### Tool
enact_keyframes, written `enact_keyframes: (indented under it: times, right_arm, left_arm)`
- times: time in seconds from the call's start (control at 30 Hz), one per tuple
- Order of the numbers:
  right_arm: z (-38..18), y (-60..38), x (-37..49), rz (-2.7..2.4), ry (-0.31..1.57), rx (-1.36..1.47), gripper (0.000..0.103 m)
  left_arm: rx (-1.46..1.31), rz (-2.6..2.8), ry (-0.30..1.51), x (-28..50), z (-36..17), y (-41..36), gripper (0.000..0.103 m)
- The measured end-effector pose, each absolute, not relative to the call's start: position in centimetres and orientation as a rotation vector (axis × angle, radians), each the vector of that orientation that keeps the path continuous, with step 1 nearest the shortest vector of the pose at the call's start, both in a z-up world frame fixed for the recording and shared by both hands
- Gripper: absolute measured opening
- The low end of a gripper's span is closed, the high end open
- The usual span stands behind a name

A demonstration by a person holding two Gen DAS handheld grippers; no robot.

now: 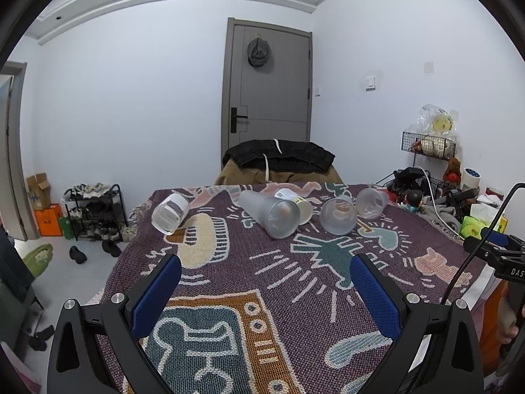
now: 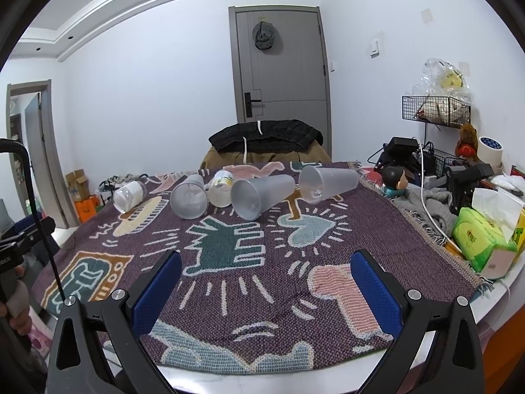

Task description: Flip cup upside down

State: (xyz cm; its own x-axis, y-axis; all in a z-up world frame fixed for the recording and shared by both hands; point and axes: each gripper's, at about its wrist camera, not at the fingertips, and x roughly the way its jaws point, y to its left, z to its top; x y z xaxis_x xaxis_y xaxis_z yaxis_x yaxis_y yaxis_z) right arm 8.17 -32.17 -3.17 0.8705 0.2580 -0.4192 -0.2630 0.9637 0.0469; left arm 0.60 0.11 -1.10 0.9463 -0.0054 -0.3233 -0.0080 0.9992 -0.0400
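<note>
Several cups lie on their sides at the far end of a patterned rug: a clear cup with a white label (image 1: pixel 170 214) (image 2: pixel 129 196) at the left, a tall frosted cup (image 1: pixel 269 214) (image 2: pixel 190 201), a white paper cup (image 1: pixel 297 205) (image 2: pixel 222 187), a frosted cup (image 1: pixel 338 215) (image 2: pixel 261 196), and a frosted cup at the right (image 1: pixel 371 203) (image 2: pixel 328 184). My left gripper (image 1: pixel 265 267) is open and empty, well short of the cups. My right gripper (image 2: pixel 265 262) is open and empty, also short of them.
The rug (image 1: pixel 279 295) (image 2: pixel 229 279) covers a white table. Clutter stands at the right: tissue packs (image 2: pixel 482 243), a doll (image 2: pixel 395 177), cables, a wire rack (image 2: pixel 436 108). A chair with dark clothes (image 1: pixel 279 157) stands behind the table.
</note>
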Motion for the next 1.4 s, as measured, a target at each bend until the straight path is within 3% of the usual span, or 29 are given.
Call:
enact_keyframes:
  times: [0.97,1.4]
  right_arm:
    - [-2.4,-33.1,10.7,0.235,0.438,0.006,0.103]
    - [-1.3,-34.8,16.5,0.21,0.501,0.132,0.103]
  left_arm:
    - [-0.049,0.028,0.36,1.7,-2.2,0.9,0.103]
    - [-0.06,0.033,0.38,5.3,-1.6,1.8,0.103]
